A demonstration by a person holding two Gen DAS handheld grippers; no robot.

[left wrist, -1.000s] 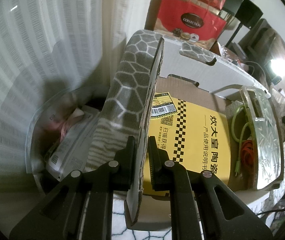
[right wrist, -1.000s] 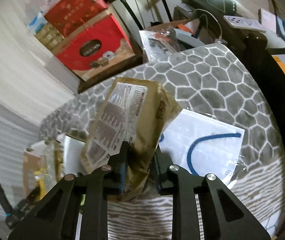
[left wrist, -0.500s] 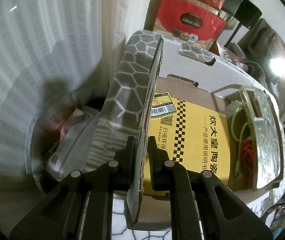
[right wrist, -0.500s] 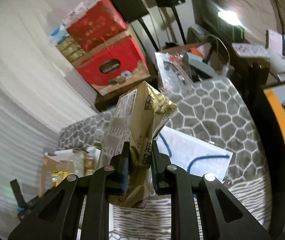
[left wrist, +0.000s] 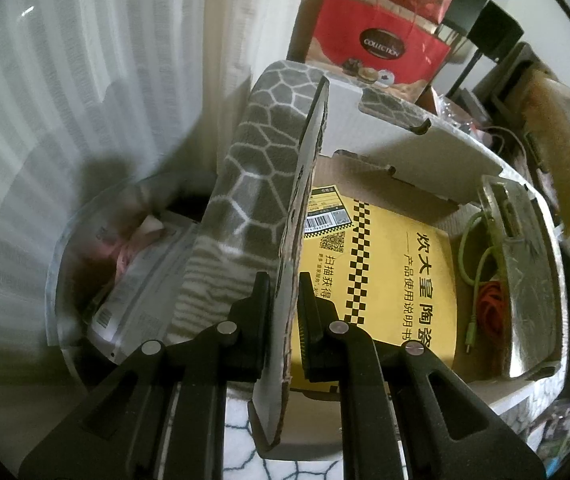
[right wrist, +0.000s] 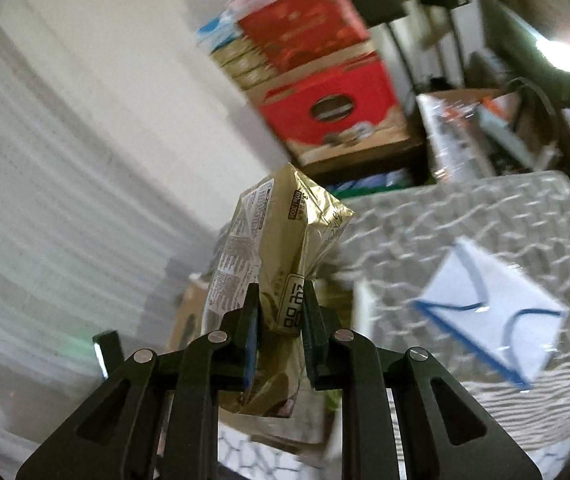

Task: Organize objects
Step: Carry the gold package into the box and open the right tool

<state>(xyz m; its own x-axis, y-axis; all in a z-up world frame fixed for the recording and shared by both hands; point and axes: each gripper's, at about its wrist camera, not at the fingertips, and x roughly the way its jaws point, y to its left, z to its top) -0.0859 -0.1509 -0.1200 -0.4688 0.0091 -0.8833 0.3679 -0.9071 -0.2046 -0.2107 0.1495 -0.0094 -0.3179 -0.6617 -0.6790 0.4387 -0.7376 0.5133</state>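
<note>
Gold packet (right wrist: 275, 280): foil pouch with printed text, upright between the fingers of the right gripper (right wrist: 281, 324), raised above the patterned surface; its top leans toward the upper right.
Right gripper: black, two fingers pinching the lower half of the packet from both sides; it points forward and down; the view is blurred.
Left gripper (left wrist: 283, 320): black, fingers pressed together on the box flap (left wrist: 261, 216), pointing steeply down.
Box flap: grey with a white honeycomb pattern outside, standing nearly upright, seen edge-on from the left wrist view.
Box (left wrist: 405, 148): white cardboard walls, open at the top.
Box contents: a yellow booklet (left wrist: 389, 272) with black checks lies flat on the bottom; a green cable (left wrist: 473, 260) and an orange cable (left wrist: 489, 304) lie just to its right, beside a silvery patterned item (left wrist: 525, 280) (what it is cannot be told).
Left of the flap: a round bin (left wrist: 55, 280) with papers inside.
White bag (right wrist: 489, 312): blue line on it, flat on the grey patterned cloth (right wrist: 425, 240), well apart from the packet.
Background: red gift boxes (left wrist: 373, 44) stacked near the white curtain (left wrist: 85, 80).
</note>
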